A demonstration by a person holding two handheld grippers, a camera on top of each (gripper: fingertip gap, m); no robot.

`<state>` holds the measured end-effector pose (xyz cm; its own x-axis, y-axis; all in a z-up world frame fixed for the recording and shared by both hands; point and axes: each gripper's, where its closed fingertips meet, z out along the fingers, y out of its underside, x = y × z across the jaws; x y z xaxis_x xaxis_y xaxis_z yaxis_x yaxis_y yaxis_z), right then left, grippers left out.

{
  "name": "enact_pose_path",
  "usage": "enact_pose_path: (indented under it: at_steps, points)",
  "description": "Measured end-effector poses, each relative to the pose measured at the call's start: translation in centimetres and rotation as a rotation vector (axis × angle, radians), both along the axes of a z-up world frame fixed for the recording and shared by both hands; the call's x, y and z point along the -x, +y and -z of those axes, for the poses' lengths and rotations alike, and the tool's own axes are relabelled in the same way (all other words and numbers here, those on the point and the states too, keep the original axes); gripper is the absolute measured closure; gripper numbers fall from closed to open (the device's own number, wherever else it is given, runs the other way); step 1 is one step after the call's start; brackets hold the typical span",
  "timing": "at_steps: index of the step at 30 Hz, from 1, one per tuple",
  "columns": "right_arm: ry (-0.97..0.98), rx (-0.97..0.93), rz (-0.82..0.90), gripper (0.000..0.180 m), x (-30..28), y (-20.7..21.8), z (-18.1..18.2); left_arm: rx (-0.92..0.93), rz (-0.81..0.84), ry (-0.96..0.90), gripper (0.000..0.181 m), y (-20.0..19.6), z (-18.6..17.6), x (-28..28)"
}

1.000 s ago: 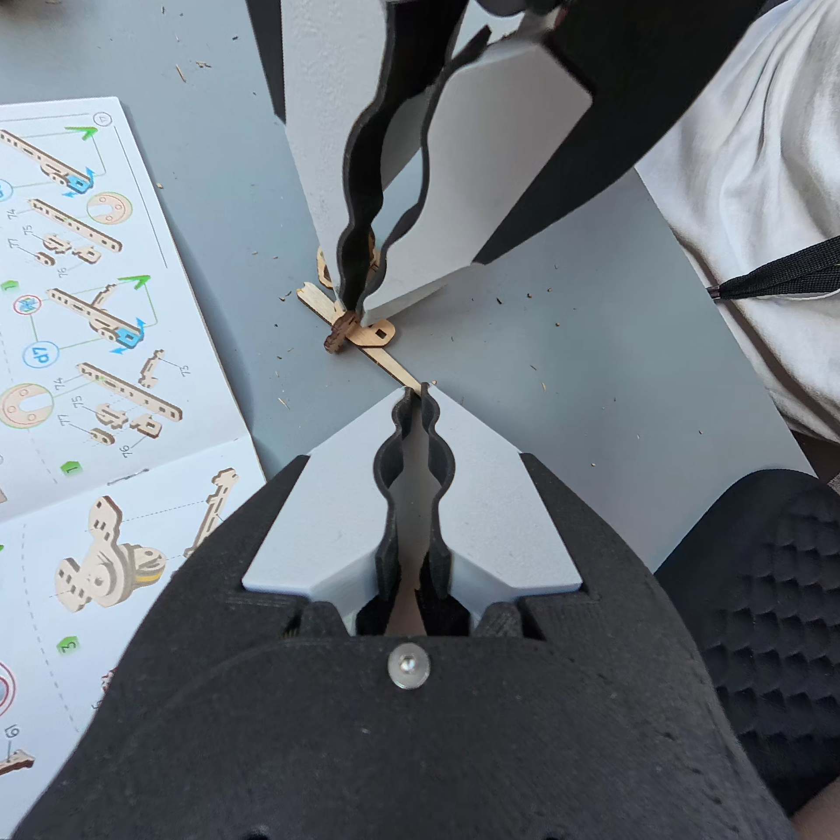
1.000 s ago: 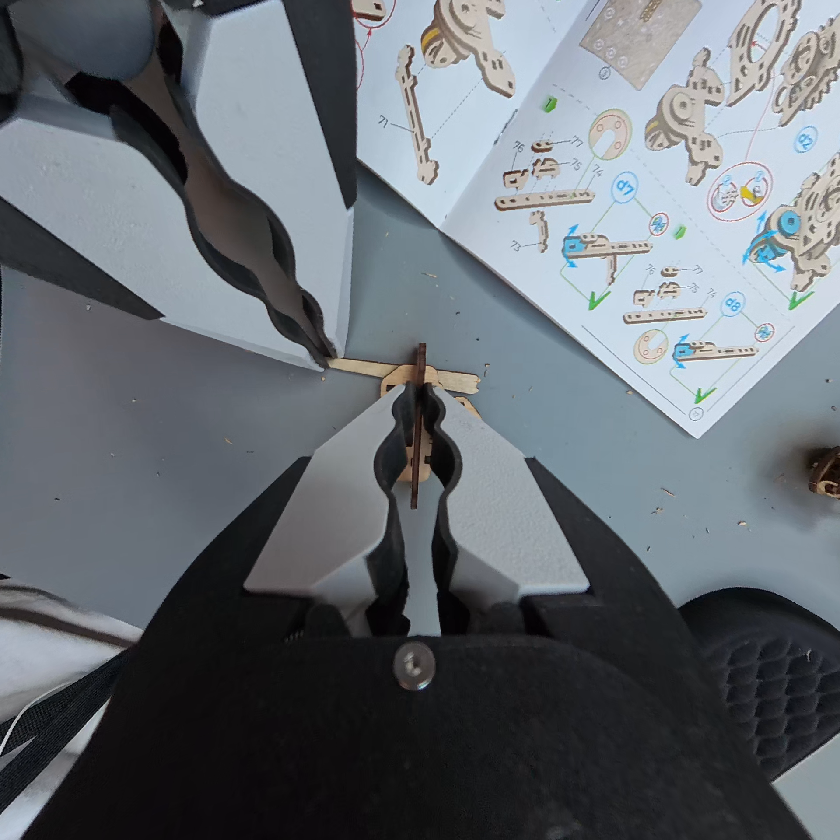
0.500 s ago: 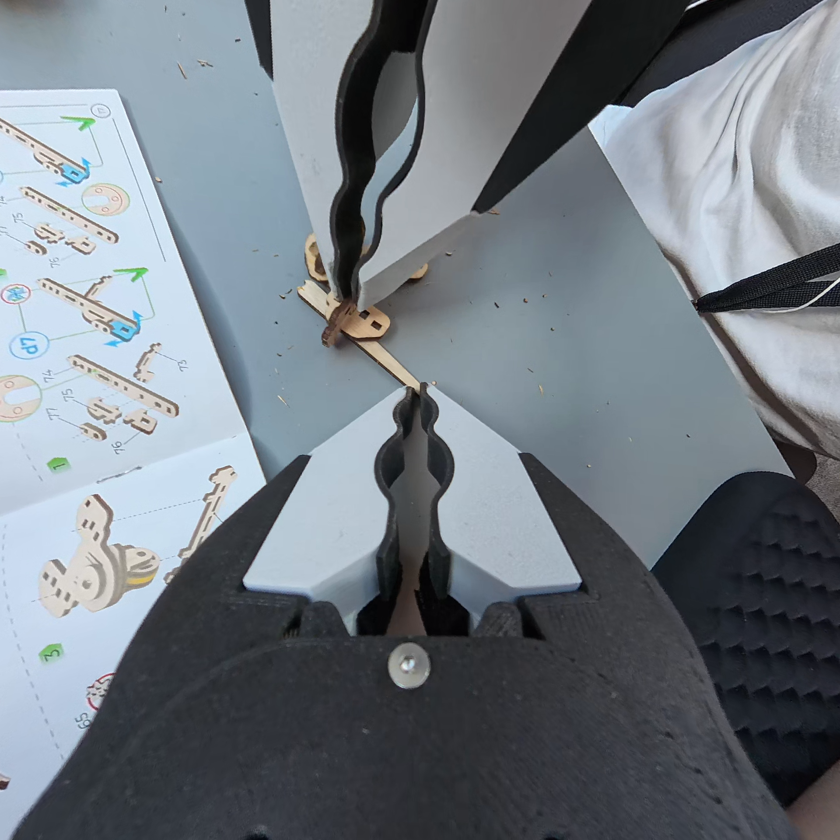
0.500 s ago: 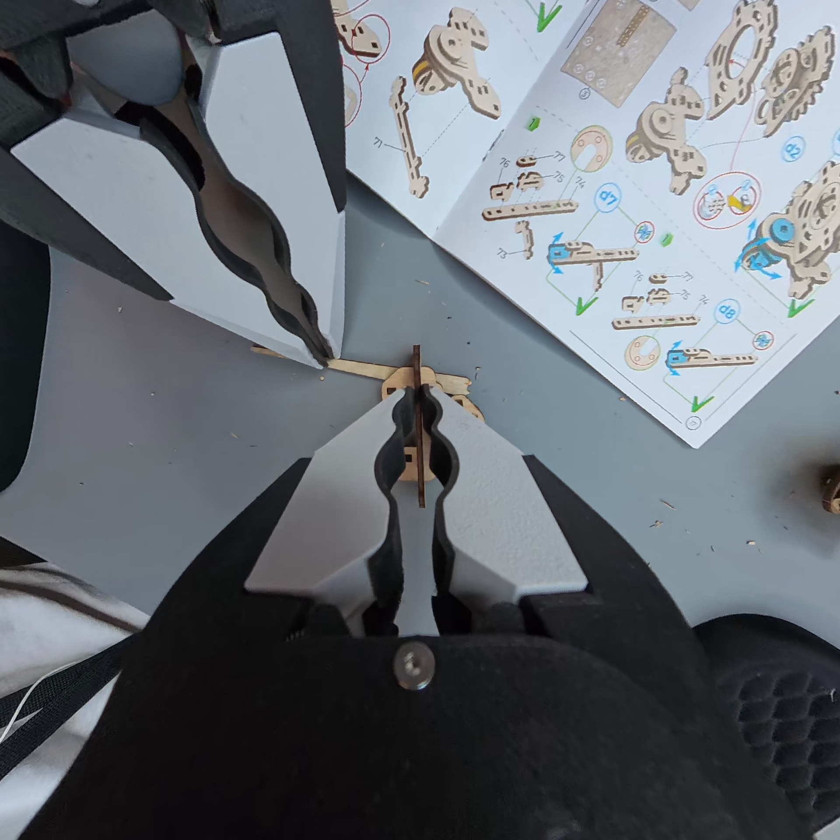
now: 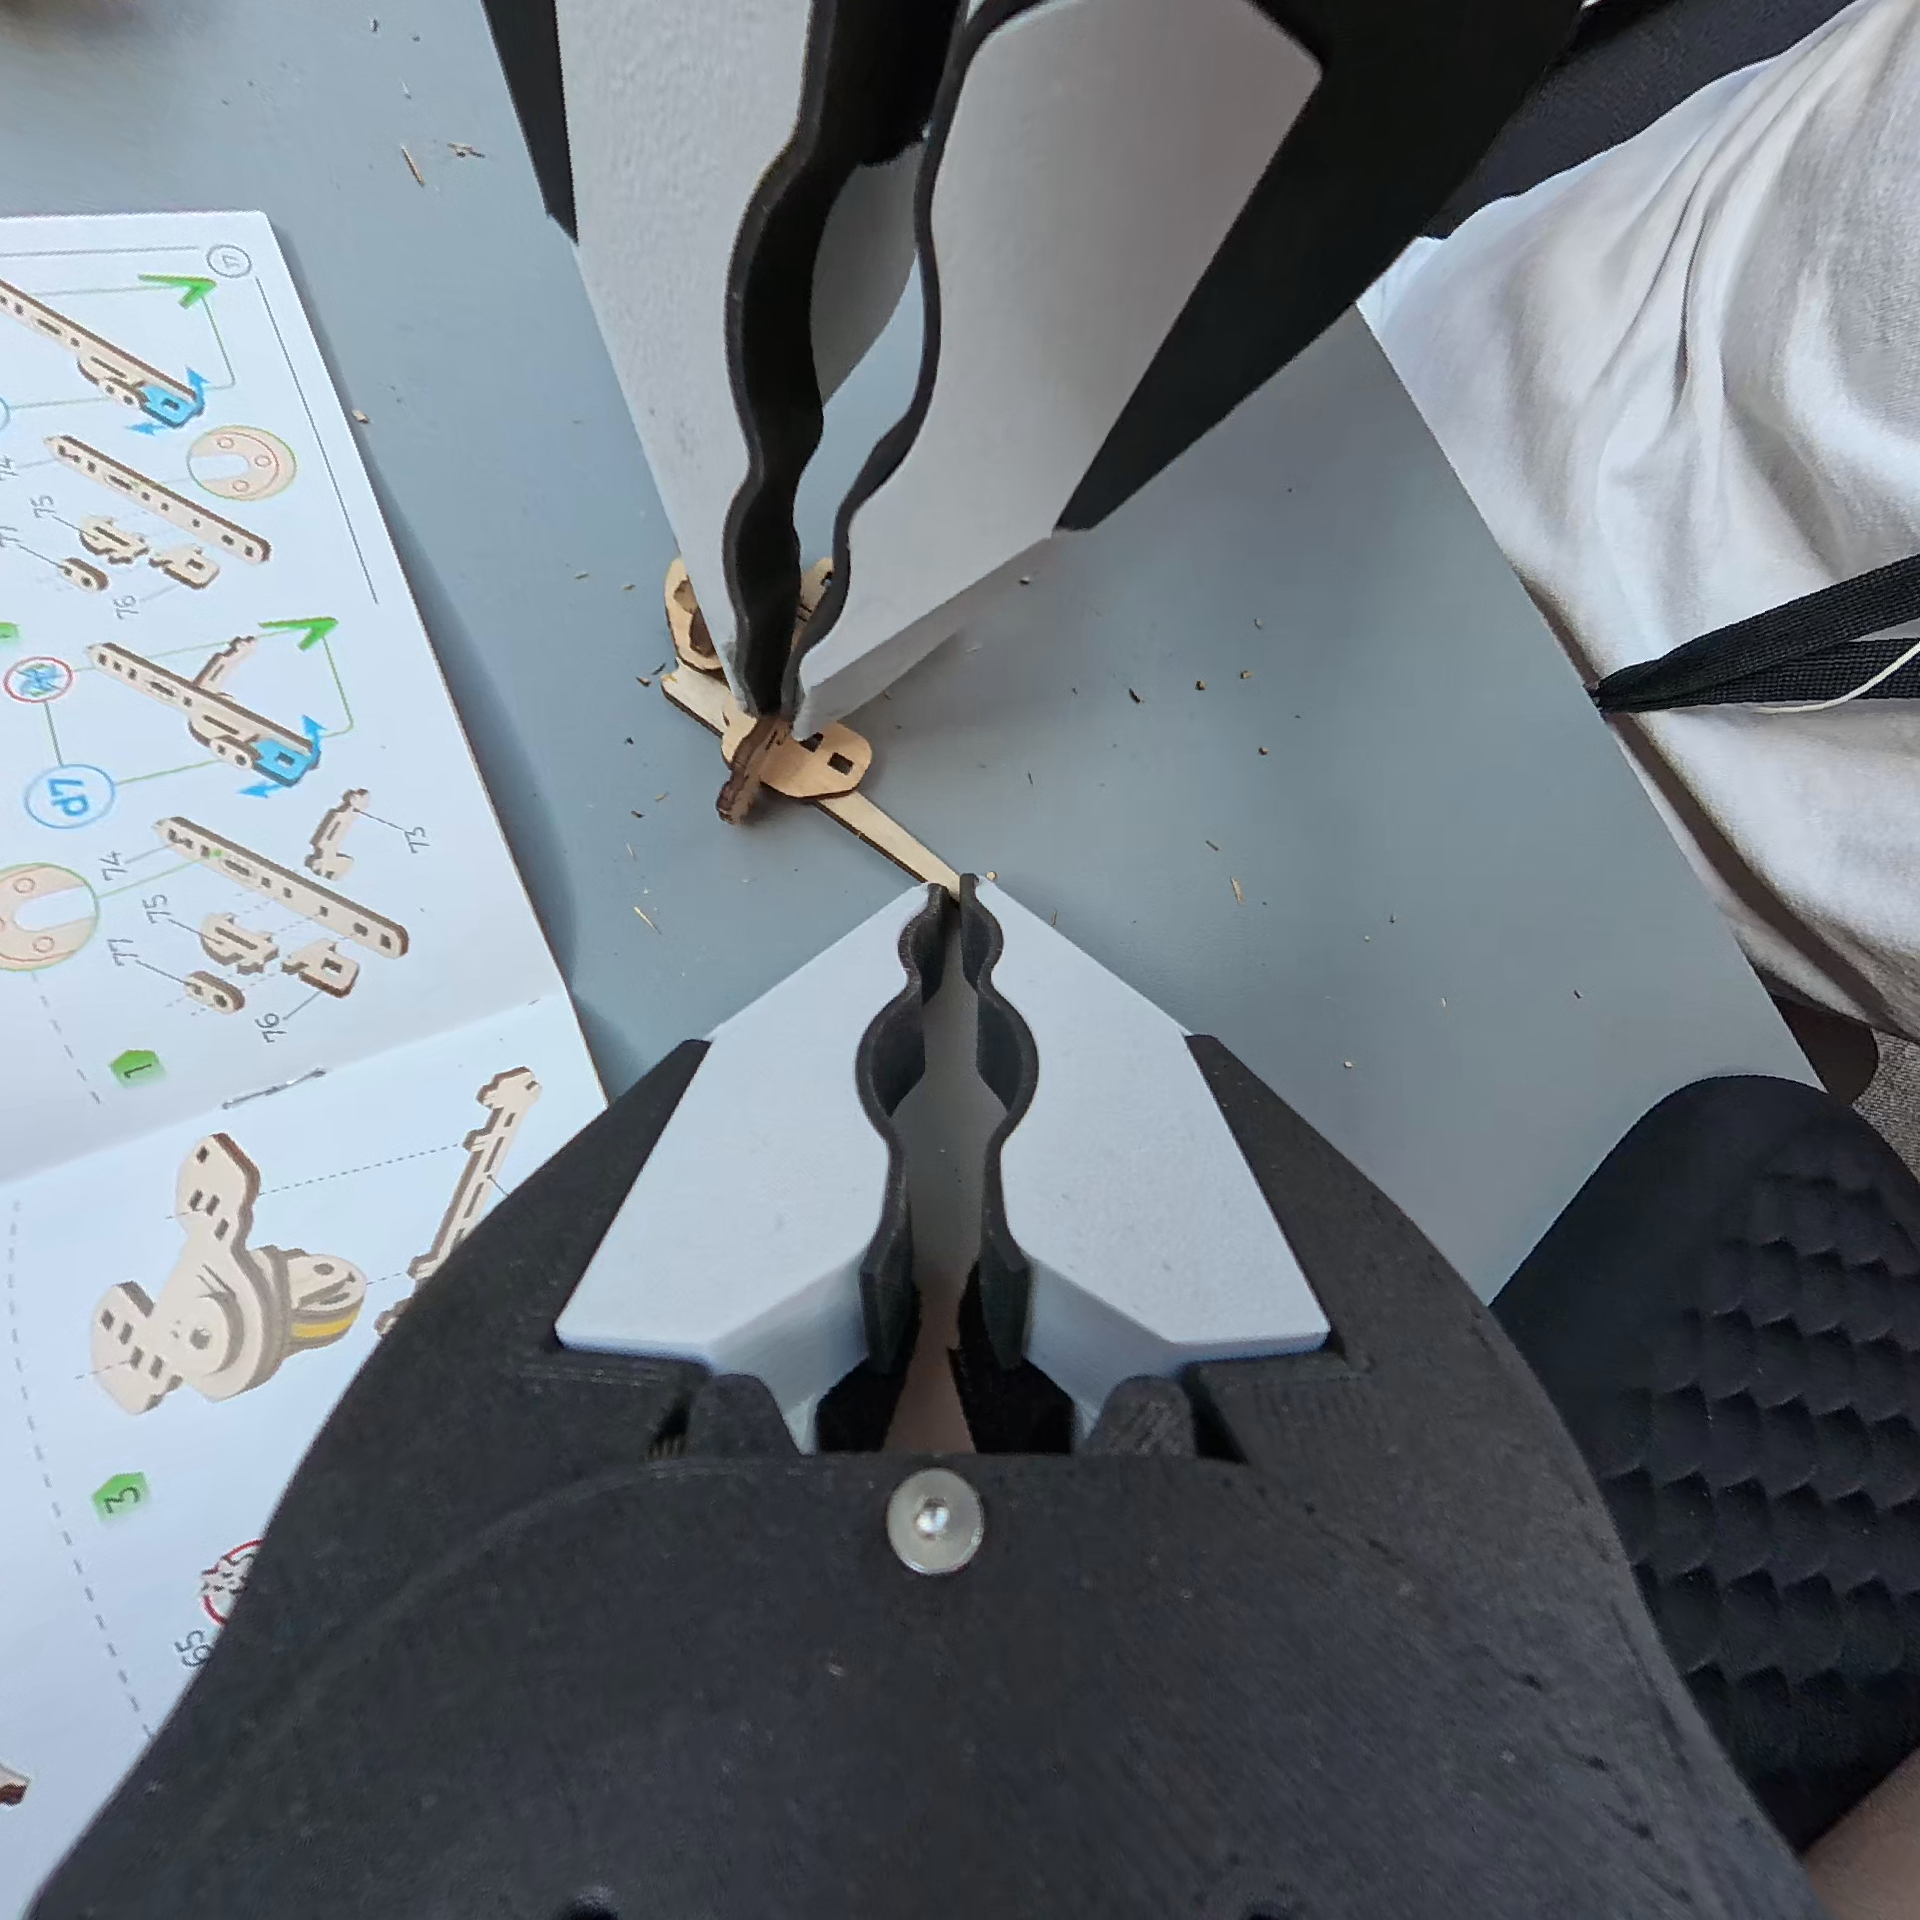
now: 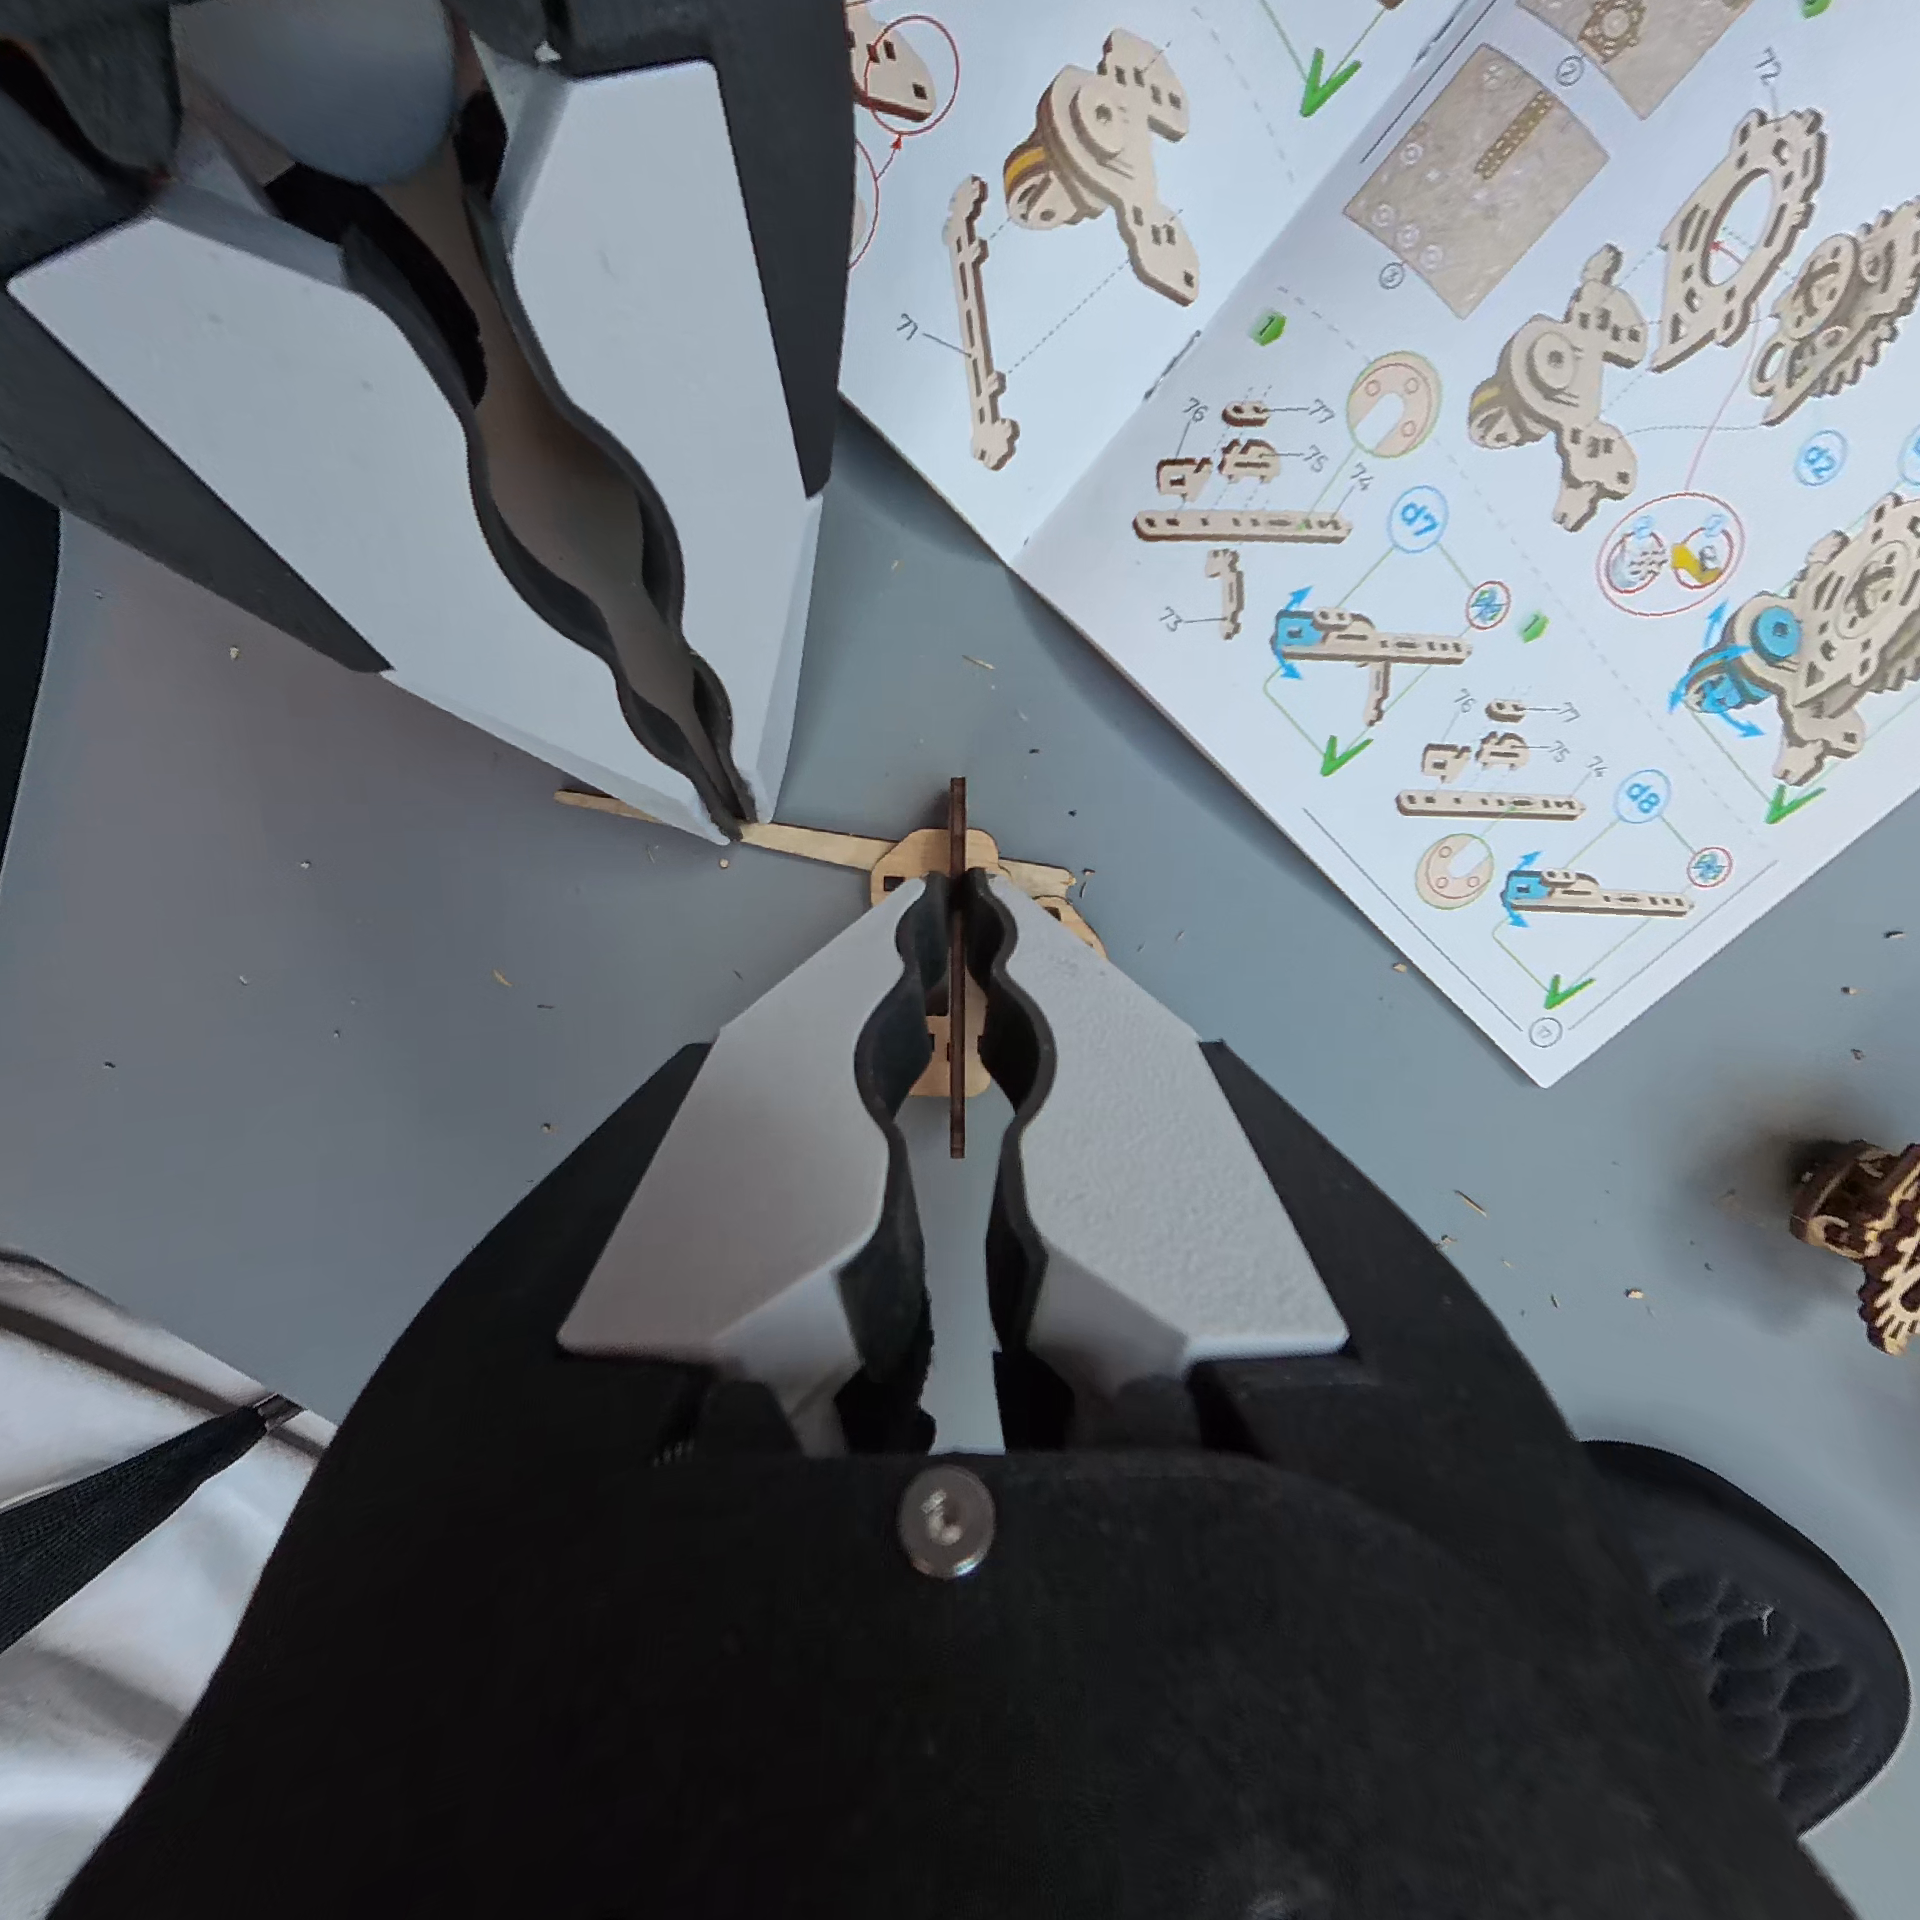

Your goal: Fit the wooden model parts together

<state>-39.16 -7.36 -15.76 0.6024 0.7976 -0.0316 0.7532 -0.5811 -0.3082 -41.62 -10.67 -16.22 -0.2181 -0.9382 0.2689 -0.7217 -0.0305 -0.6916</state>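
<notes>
The left gripper (image 5: 954, 891) is clamped on the near end of the thin wooden strip (image 5: 896, 840) at frame centre, flat on the grey table (image 5: 1299, 779). The right gripper (image 6: 954, 883) pinches a small upright wooden plate (image 6: 956, 1039), edge-on, seated across that strip. An instruction booklet (image 6: 1455, 468) fills the upper right, and a small wooden assembly (image 6: 1865, 1236) sits at the right edge, well apart.

The right gripper (image 5: 774, 698) hides the far end of the wooden strip (image 5: 883, 831) and most of a round part (image 5: 688, 621); the instruction booklet (image 6: 1455, 499) and dark wooden assembly (image 6: 1865, 1242) are cut off at right
</notes>
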Motion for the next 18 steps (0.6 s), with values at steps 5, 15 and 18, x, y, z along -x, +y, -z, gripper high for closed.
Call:
enact_pose_path:
  at_steps: [5, 15, 18]
  points:
    - [-0.044, -0.03, -0.028, 0.177, -0.06, -0.07, 0.07, -0.001, -0.002, 0.002, 0.181, 0.0, 0.0, 0.0]
    - [-0.087, 0.021, -0.058, 0.176, -0.1, -0.13, 0.22, 0.04, -0.01, -0.01, 0.181, 0.0, -0.02, 0.02]
    - [-0.077, 0.049, -0.058, 0.176, -0.1, -0.12, 0.35, 0.061, -0.008, 0.002, 0.181, -0.09, -0.01, 0.13]
